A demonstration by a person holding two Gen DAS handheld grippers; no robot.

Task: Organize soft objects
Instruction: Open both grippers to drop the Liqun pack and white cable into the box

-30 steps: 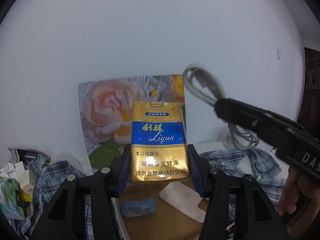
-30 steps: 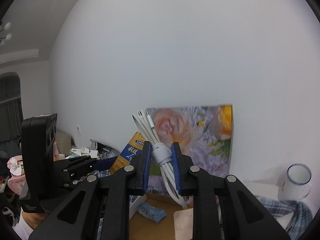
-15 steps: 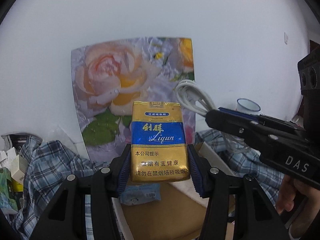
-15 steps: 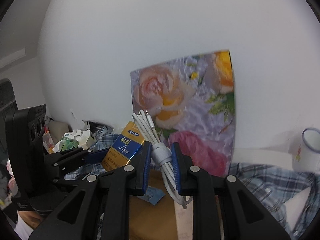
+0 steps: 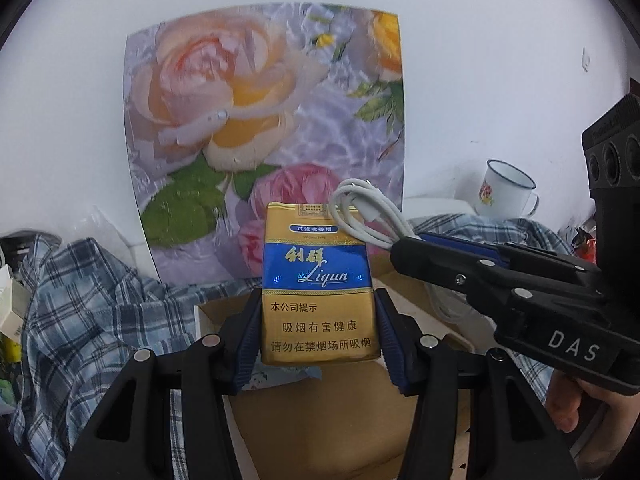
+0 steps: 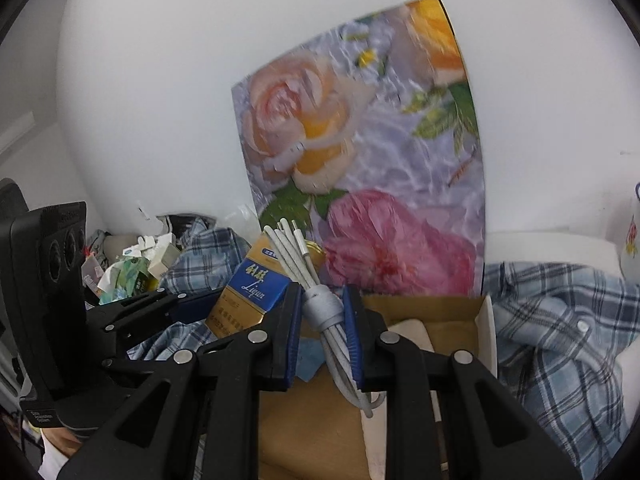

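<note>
A gold and blue soft cigarette pack [image 5: 316, 280] stands upright between the blue pads of my left gripper [image 5: 318, 336], which is shut on it. From the right wrist view the same pack [image 6: 250, 292] shows to the left. My right gripper [image 6: 322, 312] is shut on a bundled white cable [image 6: 320, 304], tied at its middle with a grey band. That cable [image 5: 366, 216] sticks out of the right gripper beside the pack in the left wrist view. Both grippers hover over an open cardboard box [image 6: 440, 308] holding a small blue packet [image 5: 280, 376] and a white flat object [image 6: 412, 330].
A floral picture board [image 5: 264, 120] leans on the white wall behind the box. Blue plaid cloth [image 5: 88, 320] lies to both sides [image 6: 560, 340]. An enamel mug [image 5: 506, 194] stands at the right. Small boxes and paper clutter [image 6: 132, 264] sit at the far left.
Both grippers have sunk and tilted down toward the box, so the floral board and box loom larger. The right gripper with the cable has come closer beside the pack. Both grips are unchanged.
</note>
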